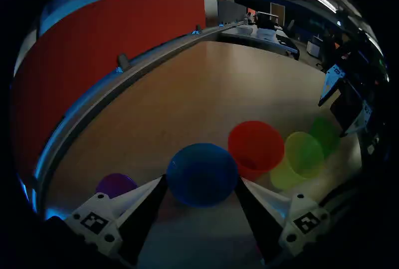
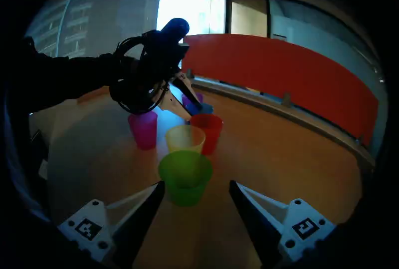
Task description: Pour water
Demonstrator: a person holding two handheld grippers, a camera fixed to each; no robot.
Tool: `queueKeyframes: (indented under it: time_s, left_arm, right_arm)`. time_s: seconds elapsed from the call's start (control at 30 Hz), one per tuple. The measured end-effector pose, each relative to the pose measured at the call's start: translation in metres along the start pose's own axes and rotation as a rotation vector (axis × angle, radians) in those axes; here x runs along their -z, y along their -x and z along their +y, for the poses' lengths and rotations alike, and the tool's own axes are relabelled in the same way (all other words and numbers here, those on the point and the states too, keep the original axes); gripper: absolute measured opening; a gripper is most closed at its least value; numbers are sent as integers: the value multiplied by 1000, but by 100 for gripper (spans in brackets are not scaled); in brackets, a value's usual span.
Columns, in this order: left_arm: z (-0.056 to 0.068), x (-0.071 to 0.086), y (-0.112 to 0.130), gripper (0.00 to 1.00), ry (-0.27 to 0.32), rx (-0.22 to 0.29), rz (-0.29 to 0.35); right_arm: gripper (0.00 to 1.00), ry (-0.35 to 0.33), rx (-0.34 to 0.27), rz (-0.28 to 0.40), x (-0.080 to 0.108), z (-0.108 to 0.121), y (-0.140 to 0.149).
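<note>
Currently, in the left gripper view: blue cup (image 1: 202, 174) held between the two fingers of the left gripper (image 1: 201, 181), mouth toward the camera, one fingertip against each side, hence clamped on it. Whether resting on the wooden table (image 1: 209, 84) or lifted off it: cannot tell. Just beyond and to the right, red cup (image 1: 256, 146), close against the blue one; next yellow cup (image 1: 301, 156) and green cup (image 1: 324, 134), overlapping in a line toward the right edge. Beside the left finger, purple cup (image 1: 115, 185), partly hidden by it. Along the table's far side, a metal rail (image 1: 149, 54) and a red partition (image 1: 99, 54). In the right gripper view: right gripper (image 2: 196, 185) with fingers wide apart, gripping nothing; green cup upright on the table just ahead of the fingertips, nearer the left one, not clearly touched. Behind it, yellow cup and red cup, upright and touching or nearly so; to their left, magenta cup (image 2: 143, 129), standing apart. Above the magenta cup, the left gripper held out on a dark-sleeved arm (image 2: 60, 82), fingers angled down toward the purple cup and a sliver of the blue cup behind the red one. Contents of the cups: cannot tell.
</note>
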State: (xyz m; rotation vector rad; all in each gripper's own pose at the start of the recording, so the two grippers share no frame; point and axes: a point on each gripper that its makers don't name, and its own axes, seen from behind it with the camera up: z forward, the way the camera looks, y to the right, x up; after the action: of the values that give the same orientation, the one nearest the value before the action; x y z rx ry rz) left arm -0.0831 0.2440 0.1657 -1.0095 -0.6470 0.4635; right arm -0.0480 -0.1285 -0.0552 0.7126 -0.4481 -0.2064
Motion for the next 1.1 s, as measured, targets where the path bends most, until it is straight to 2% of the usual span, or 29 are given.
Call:
queueKeyframes:
  time_s: [0.5,0.8,1.1]
  left_arm:
    - [1,-2,-5,94,-8,-19,10]
    - [2,-4,-5,89,-7,-18,5]
    - [4,-1,-4,88,-14,-25,5]
  right_arm:
    - [100,1,-1,1,0,0,1]
    - [100,4,-1,5,1,0,0]
    - [100,5,-5,12,1,0,0]
